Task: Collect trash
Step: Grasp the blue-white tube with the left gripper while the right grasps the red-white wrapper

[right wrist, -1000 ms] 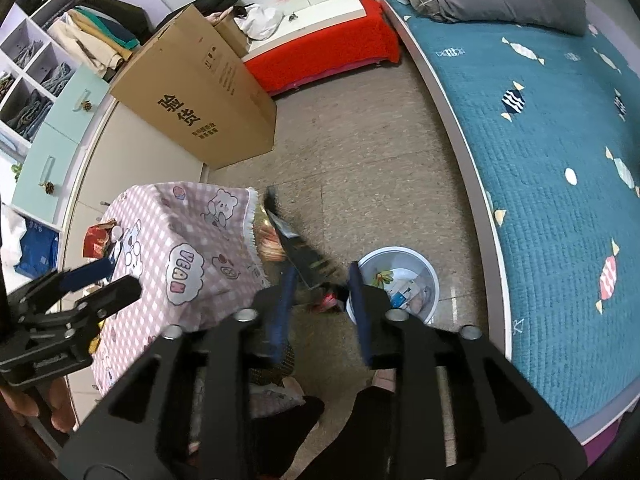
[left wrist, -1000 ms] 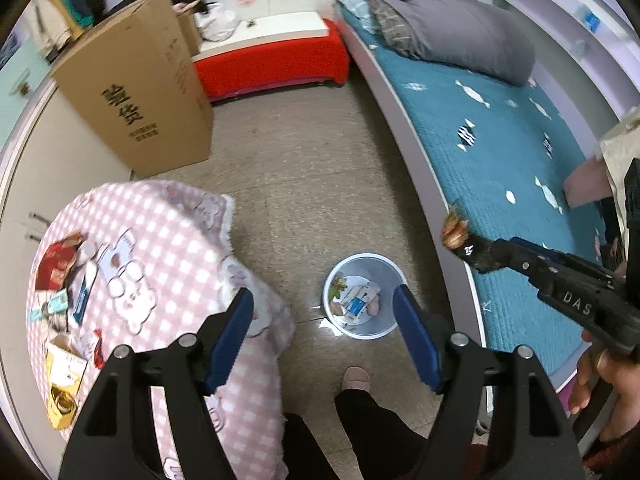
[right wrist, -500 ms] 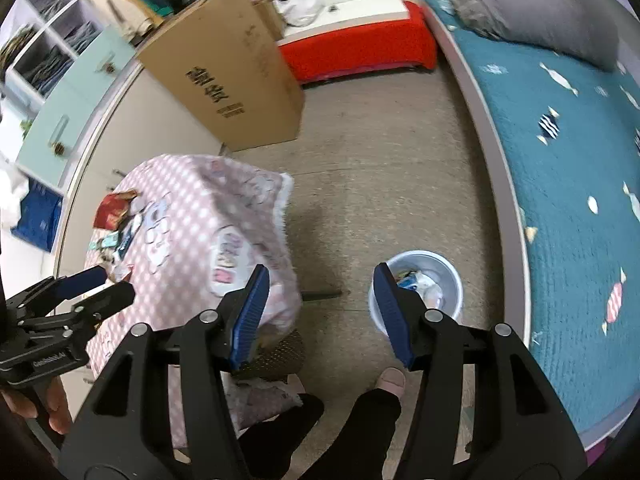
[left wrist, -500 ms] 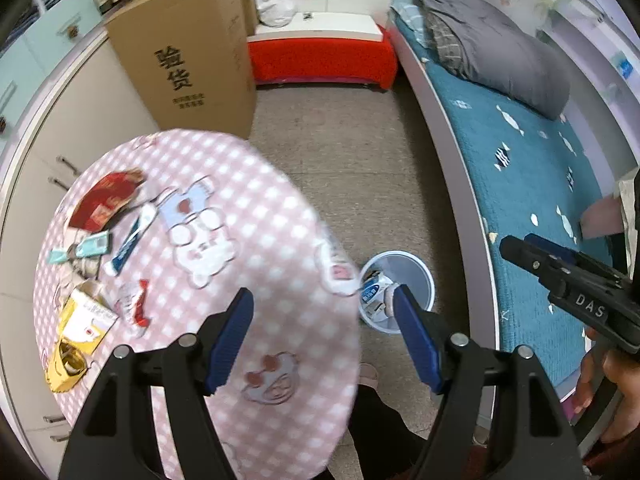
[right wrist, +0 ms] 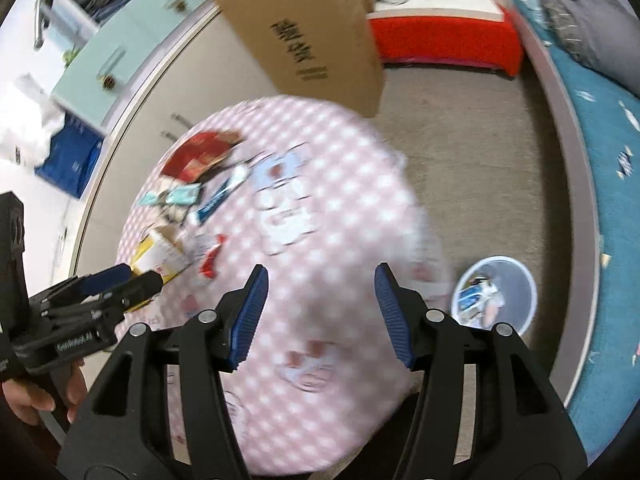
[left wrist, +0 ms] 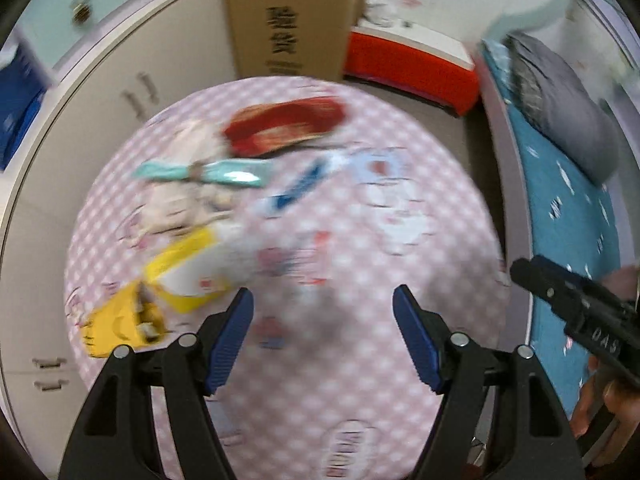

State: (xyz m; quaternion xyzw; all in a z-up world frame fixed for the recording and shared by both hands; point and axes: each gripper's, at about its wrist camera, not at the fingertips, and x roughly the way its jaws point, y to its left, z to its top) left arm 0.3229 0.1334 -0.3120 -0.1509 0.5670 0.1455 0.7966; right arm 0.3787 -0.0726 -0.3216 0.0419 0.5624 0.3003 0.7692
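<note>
- My left gripper (left wrist: 322,312) is over the pink checked table (left wrist: 400,152), jaws spread wide, nothing between the pads.
- My right gripper (right wrist: 318,304) is also spread and empty; its jaws have just been opening a little. Only the tablecloth shows behind the gap.
- Both views are motion-blurred, so the trash on the table is hard to read.
- What I can make out at the table's far-left part: a red wrapper (left wrist: 284,126), a teal packet (left wrist: 208,172), a blue-and-white tube-like piece (left wrist: 296,190), a yellow-and-white carton (left wrist: 188,276), and a crumpled yellow piece (left wrist: 120,326) near the edge. Labels unreadable.
- In the right wrist view my left gripper's tips cover part of the carton.
- The white trash bin (right wrist: 520,280) stands on the floor right of the table, between table and bed (right wrist: 608,128), with some trash inside; contents unclear. The left wrist view doesn't show it.
- The cardboard box (right wrist: 304,20) behind the table is cut off at the top.
- My hands are cut off at the frame edges.
</note>
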